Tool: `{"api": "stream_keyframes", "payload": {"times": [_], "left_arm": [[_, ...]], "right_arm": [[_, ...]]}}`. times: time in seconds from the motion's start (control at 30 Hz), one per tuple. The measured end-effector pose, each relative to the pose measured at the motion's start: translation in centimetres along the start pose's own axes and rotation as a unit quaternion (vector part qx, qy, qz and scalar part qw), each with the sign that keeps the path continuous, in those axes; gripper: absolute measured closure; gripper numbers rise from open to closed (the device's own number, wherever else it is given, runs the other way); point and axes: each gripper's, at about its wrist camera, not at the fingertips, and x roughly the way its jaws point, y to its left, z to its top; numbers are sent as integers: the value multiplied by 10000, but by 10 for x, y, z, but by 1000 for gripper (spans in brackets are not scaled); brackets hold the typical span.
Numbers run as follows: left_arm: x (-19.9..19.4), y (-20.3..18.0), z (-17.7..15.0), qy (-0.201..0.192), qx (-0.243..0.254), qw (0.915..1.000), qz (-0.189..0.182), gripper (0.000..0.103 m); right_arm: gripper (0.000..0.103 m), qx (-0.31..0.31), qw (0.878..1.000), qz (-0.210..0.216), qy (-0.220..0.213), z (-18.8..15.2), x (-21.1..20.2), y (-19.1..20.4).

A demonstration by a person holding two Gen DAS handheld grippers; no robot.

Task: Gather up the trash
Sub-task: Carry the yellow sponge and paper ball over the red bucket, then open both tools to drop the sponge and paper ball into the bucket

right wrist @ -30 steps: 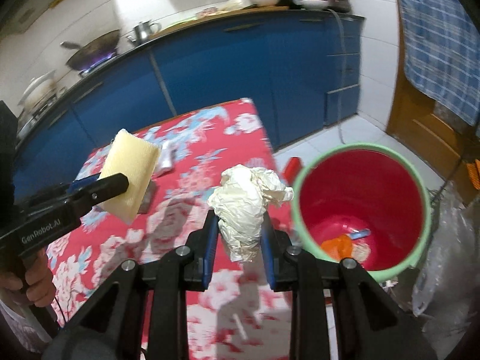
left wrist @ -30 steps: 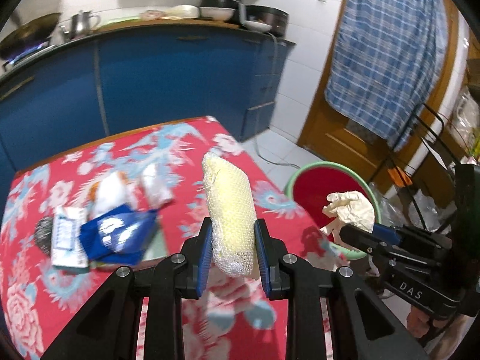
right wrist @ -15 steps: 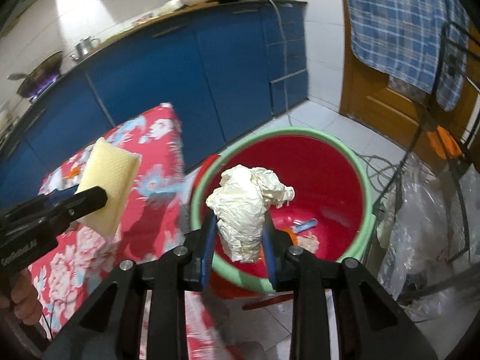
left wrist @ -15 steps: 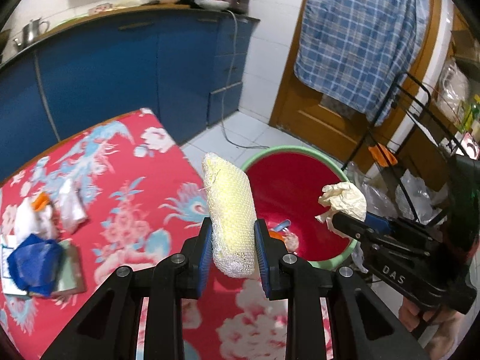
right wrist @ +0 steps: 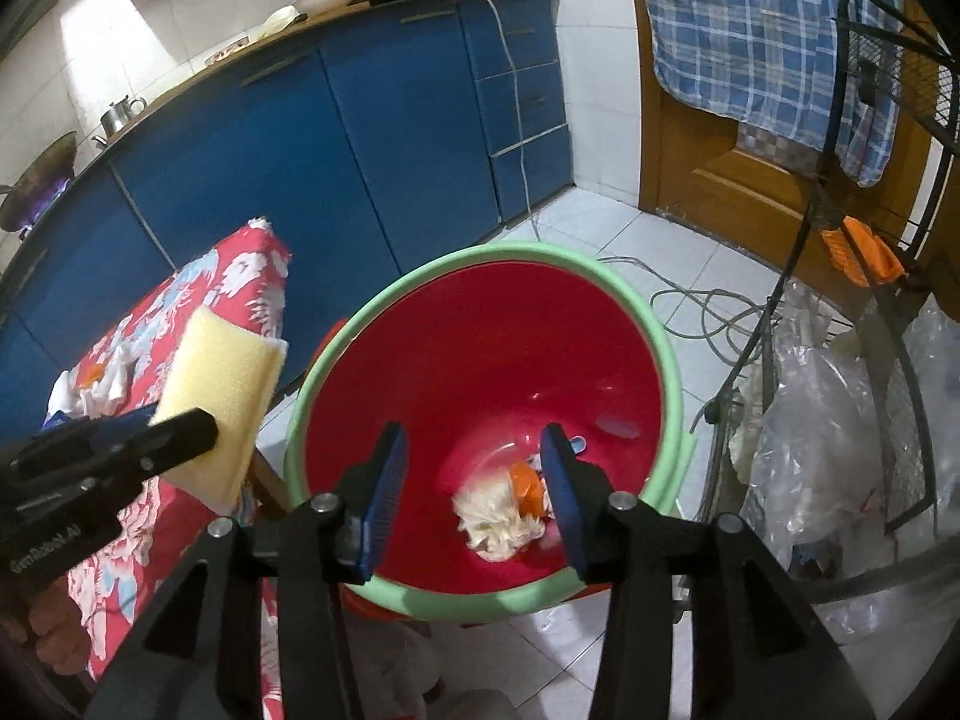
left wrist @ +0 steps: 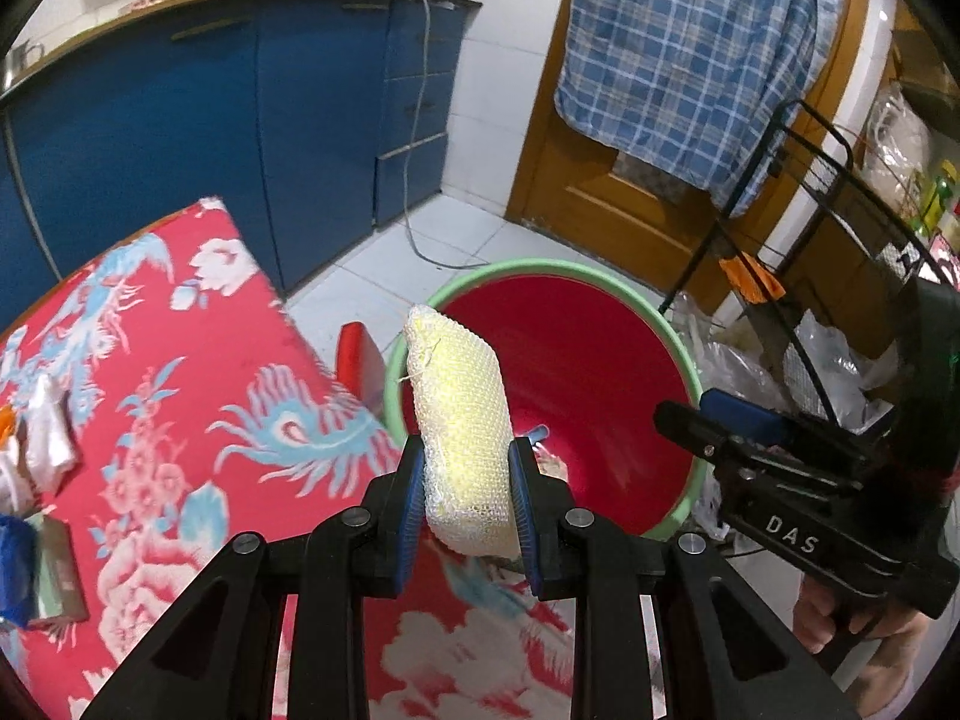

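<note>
1. Kitchen with blue cabinets (right wrist: 336,138), white floor tiles and a wooden door (left wrist: 606,192) with a plaid cloth (left wrist: 690,48) hanging on it.
2. Table (left wrist: 180,396) has a red flowery cover, with a few wrappers (left wrist: 36,450) sitting near its left edge.
3. Red bin (right wrist: 480,360) with a green rim stands on the floor right beside the table.
4. Left gripper (left wrist: 467,498) is clamped on a yellow sponge (left wrist: 462,426) in white netting, upright, over the table edge just next to the bin.
5. Right gripper (right wrist: 474,498) is spread wide over the bin, nothing between its fingers.
6. Crumpled paper (right wrist: 498,519) is down in the bin, a bit blurry, next to an orange scrap (right wrist: 527,483) and some small blue bits.
</note>
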Motion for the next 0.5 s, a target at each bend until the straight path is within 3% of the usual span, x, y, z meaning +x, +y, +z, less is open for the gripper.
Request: {"api": "stream_keyframes", "payload": {"times": [0.3,0.43,0.5], "left_arm": [[17,-19,4,56,232,9997,-15,70],[22,-18,5,162,130,9998,-36,50],[23,-16,5,173,60,9998,-60,49]], "right_arm": [[56,163,9996,-141,-155,0,-9,-15],[56,217,9994,-181,-220,0,-12,-20],[56,231,9992,-195,-243,0,-14,-22]]}}
